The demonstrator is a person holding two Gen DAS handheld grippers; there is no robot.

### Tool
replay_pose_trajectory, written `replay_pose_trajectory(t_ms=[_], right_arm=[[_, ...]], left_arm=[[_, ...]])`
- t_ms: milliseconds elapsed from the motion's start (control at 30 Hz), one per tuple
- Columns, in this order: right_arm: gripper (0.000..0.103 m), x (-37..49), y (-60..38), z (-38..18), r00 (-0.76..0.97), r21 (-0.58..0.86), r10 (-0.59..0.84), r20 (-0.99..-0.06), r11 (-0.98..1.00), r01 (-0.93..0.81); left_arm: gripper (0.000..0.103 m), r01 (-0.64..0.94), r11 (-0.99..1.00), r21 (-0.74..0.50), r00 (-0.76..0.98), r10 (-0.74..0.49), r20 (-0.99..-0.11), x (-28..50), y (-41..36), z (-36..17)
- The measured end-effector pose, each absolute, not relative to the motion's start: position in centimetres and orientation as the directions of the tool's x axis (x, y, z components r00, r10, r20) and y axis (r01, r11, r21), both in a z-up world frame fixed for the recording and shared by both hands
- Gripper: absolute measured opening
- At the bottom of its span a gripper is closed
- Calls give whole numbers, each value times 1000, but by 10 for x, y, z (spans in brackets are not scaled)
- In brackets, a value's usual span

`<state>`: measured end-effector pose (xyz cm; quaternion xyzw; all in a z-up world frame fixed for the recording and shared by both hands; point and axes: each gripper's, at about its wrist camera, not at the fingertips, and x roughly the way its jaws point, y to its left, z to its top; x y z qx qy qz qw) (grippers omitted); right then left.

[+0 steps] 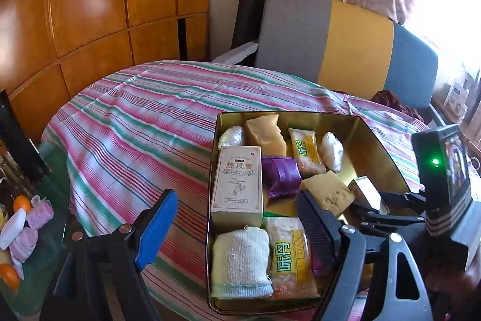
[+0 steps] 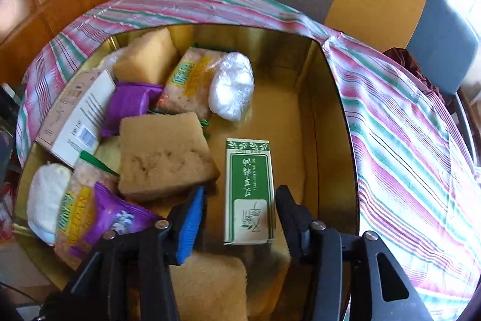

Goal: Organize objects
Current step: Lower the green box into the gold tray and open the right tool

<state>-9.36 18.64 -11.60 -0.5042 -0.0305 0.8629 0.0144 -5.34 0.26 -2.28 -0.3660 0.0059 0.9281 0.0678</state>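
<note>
Right wrist view: green box (image 2: 249,191) lies flat on the tin (image 2: 336,116) floor, lower centre, between the right gripper (image 2: 240,215) pads but untouched, so released. Risk: on pulling out, the blue pad could catch the sponge (image 2: 165,155) just left of it and tip the stack onto the box. Gripper points steeply down into the tin. Left gripper (image 1: 237,224) hangs spread wide and empty over the tin's near left edge.

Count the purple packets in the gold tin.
2. One purple packet lies toward the back, beside the beige box; the other lies at the front, overlapping a yellow snack pack. More may be hidden underneath.
</note>
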Motion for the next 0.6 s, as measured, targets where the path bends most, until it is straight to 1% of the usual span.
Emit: replay_pose_trajectory(t_ms=[67, 133, 233, 267, 333, 400, 600], right_arm=[[60, -88, 184, -110, -522, -85, 80, -849, -996, -13], [71, -81, 182, -102, -558, -97, 102, -824, -995, -38], [81, -68, 181, -88, -611, -121, 153, -777, -988, -93], [83, -65, 180, -82, -626, -125, 168, -761, -986, -113], [93, -55, 180, -71, -654, -119, 186, -733, -982, -146], [98, -48, 182, -62, -673, -109, 192, -714, -980, -165], [100, -27, 180, -41, -703, -64, 183, -687, -979, -192]], left_arm=[[82, -123, -992, -30, -726, 110, -678, -52, 3, -22], [82, -117, -993, -31, -722, 106, -683, -52, 2, -22], [82, -109, -993, -37, -708, 104, -698, -52, 2, -25], [80, -111, -993, -38, -703, 105, -704, -51, 3, -26], [76, -107, -994, -33, -703, 99, -704, -48, 4, -27], [74, -109, -994, -27, -704, 97, -704, -44, 6, -29], [74, -125, -990, -59, -697, 130, -705, -34, 8, -26]])
